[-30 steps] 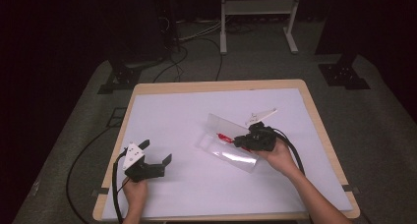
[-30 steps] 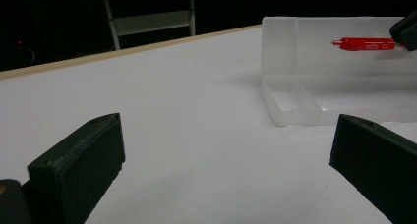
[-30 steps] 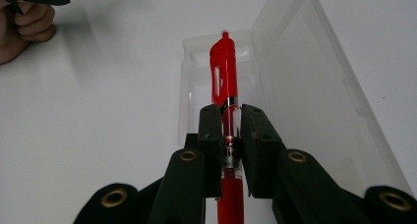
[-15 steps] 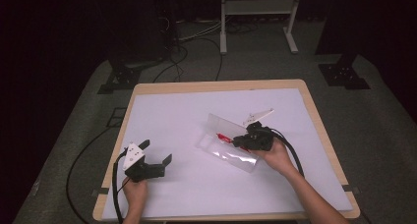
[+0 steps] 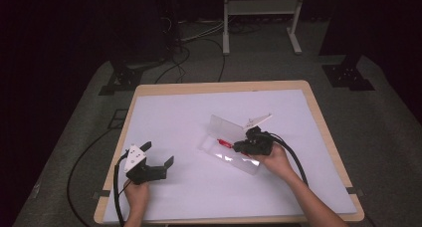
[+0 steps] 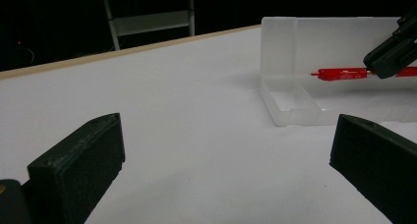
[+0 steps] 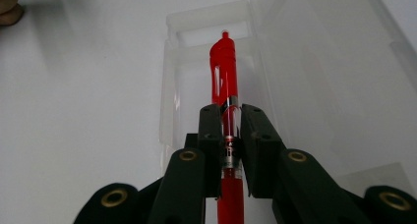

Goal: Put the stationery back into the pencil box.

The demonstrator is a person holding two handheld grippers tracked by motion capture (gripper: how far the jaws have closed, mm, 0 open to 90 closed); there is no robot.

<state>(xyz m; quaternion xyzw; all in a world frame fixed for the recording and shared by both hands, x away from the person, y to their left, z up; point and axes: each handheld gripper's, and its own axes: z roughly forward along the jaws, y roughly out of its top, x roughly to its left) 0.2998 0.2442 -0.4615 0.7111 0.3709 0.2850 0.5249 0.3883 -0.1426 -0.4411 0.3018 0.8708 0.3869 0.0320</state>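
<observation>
The right hand-held gripper pinches a red pen between its pressed-in jaws, gripping it along the barrel so that the pen's tip end sticks out ahead of them. The pen hangs just above the open tray of a clear plastic case, which lies on the white tabletop somewhat right of the middle, nearer the right edge than the left; the case's lid stands up on the far side. From the right gripper view the pen is lined up lengthwise with the tray, so the step in hand looks like laying the pen into the case. The left hand-held gripper rests near the front-left corner of the tabletop, its jaws spread wide with nothing between them, well apart from the case. The next move probably calls for lowering the pen until it lies flat on the tray floor, keeping it parallel to the long walls so neither end catches the rim, and then letting go. After that the lid would need folding down, and the left hand-held gripper could steady the light case.
</observation>
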